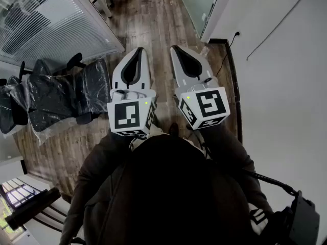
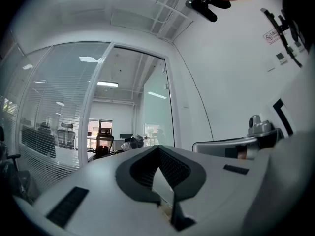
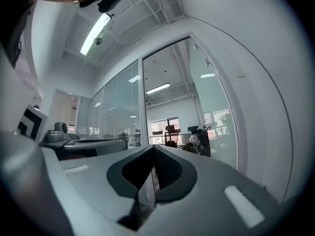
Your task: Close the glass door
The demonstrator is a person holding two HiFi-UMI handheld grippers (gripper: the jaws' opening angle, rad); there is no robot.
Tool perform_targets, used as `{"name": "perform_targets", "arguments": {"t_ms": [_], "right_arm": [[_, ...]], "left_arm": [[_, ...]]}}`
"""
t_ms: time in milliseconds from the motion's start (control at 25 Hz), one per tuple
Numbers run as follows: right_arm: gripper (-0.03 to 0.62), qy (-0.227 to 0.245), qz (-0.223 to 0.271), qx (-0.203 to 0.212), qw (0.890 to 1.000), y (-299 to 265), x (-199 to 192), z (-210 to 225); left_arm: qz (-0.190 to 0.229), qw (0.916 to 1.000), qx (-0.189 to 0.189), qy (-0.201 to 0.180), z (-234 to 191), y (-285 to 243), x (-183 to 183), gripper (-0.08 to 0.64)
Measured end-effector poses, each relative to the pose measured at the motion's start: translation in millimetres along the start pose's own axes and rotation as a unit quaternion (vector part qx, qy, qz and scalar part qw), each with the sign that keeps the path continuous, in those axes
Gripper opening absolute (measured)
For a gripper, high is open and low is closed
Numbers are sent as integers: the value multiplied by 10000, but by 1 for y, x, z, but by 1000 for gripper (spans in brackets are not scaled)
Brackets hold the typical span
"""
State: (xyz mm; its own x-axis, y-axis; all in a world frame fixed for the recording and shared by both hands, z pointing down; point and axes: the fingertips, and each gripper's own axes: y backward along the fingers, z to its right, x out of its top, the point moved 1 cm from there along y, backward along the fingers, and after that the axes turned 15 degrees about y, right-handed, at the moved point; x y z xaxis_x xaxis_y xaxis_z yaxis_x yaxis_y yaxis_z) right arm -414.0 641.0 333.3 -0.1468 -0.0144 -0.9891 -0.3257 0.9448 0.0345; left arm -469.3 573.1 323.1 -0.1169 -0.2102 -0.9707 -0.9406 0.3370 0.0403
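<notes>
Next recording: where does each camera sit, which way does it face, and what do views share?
Head view: on the person's head, looking steeply down at the wood floor; shows the dark jacket, left gripper and right gripper.
Left gripper view: rides the left gripper, looks along its shut jaws toward the open glass door; right gripper at its right.
Right gripper view: rides the right gripper, shut jaws, facing the same door; left gripper at left.
Shared: both gripper views show the door.
</notes>
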Motion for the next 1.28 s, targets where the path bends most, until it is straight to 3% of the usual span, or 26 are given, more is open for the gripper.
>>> {"name": "perform_targets", "arguments": {"t_ms": [200, 360, 520, 920, 1280], "right_arm": [[0, 57, -84, -11, 9999, -41, -8, -4], [0, -20, -126, 53, 9999, -89, -36, 18], [2, -70, -36, -39, 10000, -159, -40, 21], [2, -280, -119, -53, 9995, -310, -54, 106], [2, -328, -310, -165, 9988, -435, -60, 232]], "left_arm": [[-11, 10000, 7, 58, -38, -25, 3, -3], [-142, 9998, 46, 109, -65, -77, -20, -3], [-192, 9996, -66, 175, -118, -126, -13, -3], [-320, 9990, -65, 305, -185, -285, -2, -3], [-572, 9976, 21, 388, -210, -453, 4, -3]]}}
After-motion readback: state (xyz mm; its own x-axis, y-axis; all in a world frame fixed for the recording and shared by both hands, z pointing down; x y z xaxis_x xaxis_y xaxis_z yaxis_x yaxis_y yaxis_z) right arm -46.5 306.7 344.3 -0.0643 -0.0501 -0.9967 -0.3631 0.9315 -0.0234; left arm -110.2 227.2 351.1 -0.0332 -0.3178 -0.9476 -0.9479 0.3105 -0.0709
